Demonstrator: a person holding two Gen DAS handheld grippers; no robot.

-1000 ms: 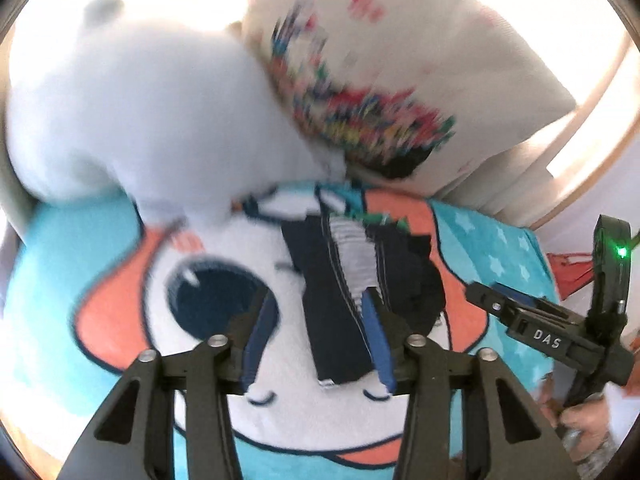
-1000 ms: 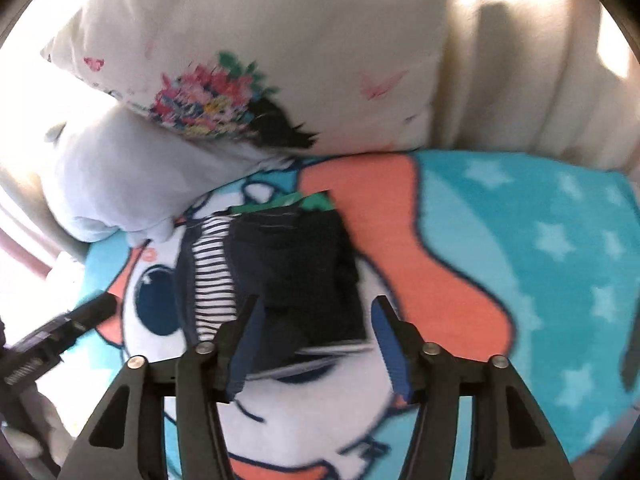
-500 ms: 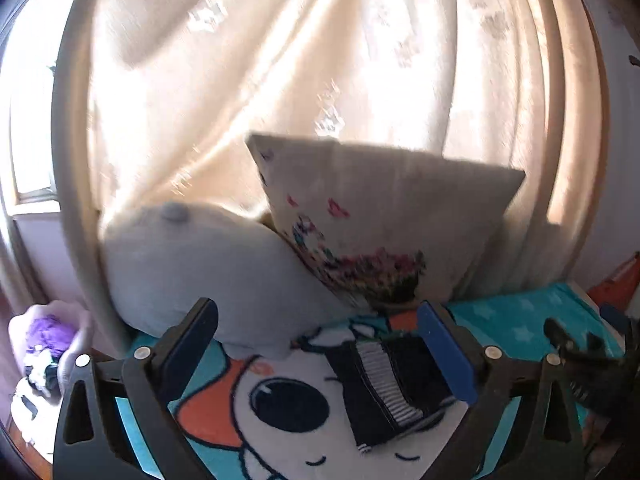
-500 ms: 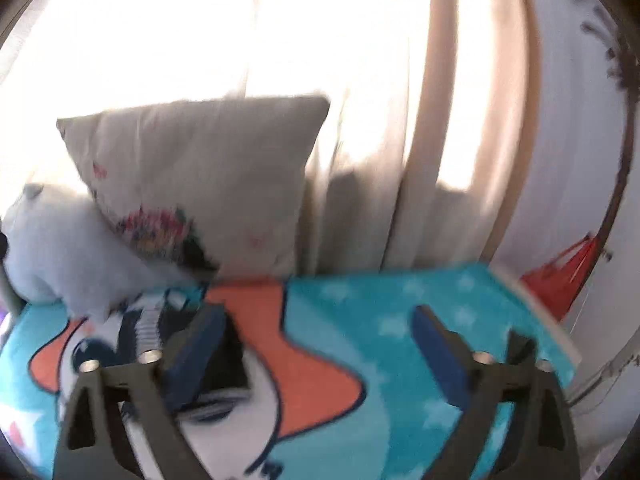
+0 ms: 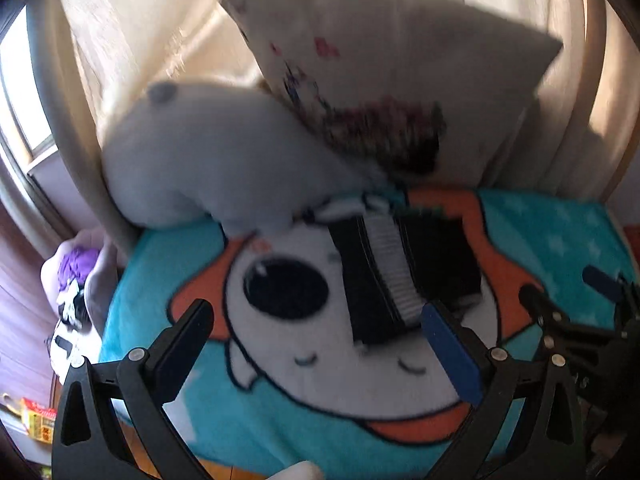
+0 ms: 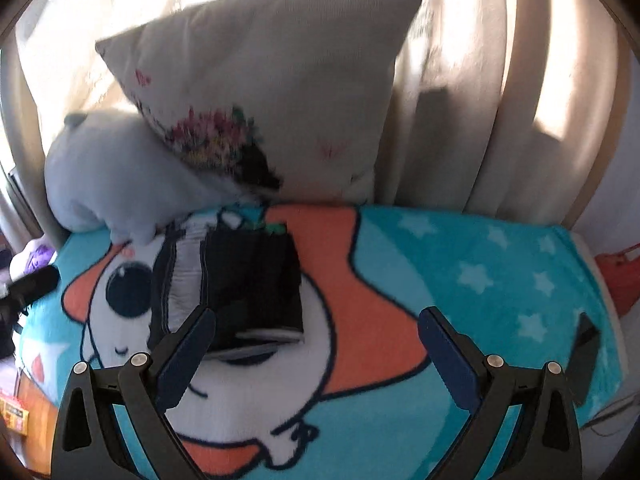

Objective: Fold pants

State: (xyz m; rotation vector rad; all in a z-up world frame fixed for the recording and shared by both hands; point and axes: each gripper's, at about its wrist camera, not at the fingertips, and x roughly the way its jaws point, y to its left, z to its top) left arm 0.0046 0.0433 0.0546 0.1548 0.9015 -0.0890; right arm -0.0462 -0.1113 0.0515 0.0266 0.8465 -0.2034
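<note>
The dark pants [image 5: 404, 272] with a striped white band lie folded into a compact rectangle on the cartoon blanket [image 5: 304, 364]. In the right wrist view the same pants [image 6: 244, 284] rest left of centre on the blanket [image 6: 460, 280]. My left gripper [image 5: 316, 324] hovers above the blanket in front of the pants, jaws wide open and empty. My right gripper [image 6: 316, 332] is likewise open and empty, its left finger in line with the pants' near edge. The right gripper [image 5: 592, 320] also shows at the right edge of the left wrist view.
A flowered cream pillow [image 6: 272, 96] and a pale plush toy [image 6: 120, 176] lean against the curtain [image 6: 500, 80] behind the pants. The curved frame [image 5: 44, 120] rims the seat. Clutter [image 5: 72, 300] lies on the floor at left.
Both grippers went from half closed over the pants to fully open and pulled back and up. The pants stay folded on the blanket, now farther from the fingers.
</note>
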